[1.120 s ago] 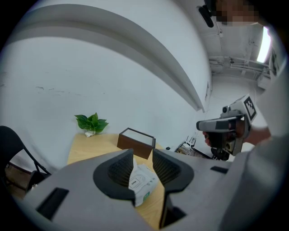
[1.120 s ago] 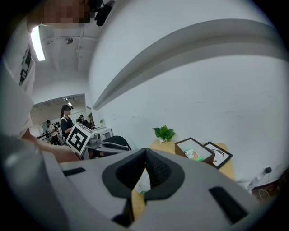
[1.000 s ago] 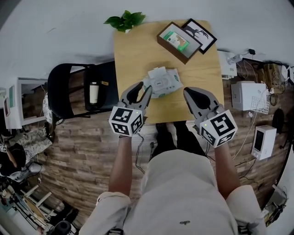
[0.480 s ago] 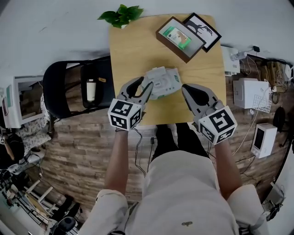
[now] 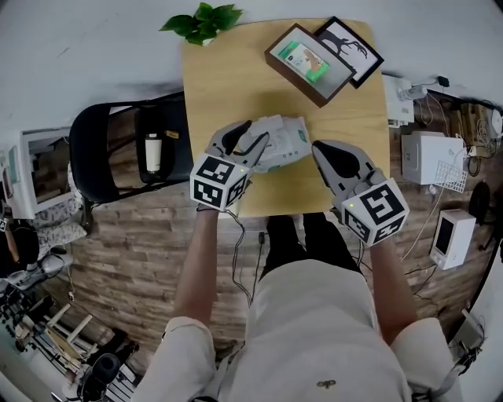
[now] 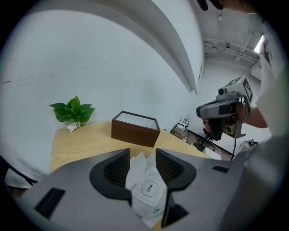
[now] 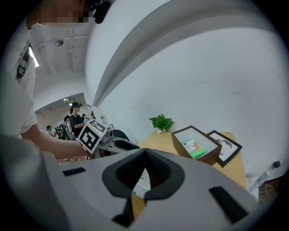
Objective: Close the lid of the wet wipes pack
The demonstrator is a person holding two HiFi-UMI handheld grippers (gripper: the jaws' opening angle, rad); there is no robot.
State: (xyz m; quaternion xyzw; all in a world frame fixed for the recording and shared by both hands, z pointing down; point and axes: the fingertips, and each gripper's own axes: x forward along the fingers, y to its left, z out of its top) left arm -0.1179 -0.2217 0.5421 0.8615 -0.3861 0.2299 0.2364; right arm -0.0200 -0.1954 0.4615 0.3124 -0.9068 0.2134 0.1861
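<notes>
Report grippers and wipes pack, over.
Left gripper opening, wet wipes pack seen between its fingers, not pinched. Right gripper shut, empty, beside pack. Pack on table, lid state unclear. Brown box far back, clear.

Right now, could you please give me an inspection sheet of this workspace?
Surface: wooden table, mostly bare.
Job's things: pack near the front edge; lid state hard to tell.
Clutter: box, frame and plant at the far edge.
Grippers: left hand-held gripper opening, pack between its jaws; right hand-held gripper shut, empty, beside the pack.
Cables: one thin cable below the left hand-held gripper.
Surroundings: chair holding a bottle; white devices on the floor.
</notes>
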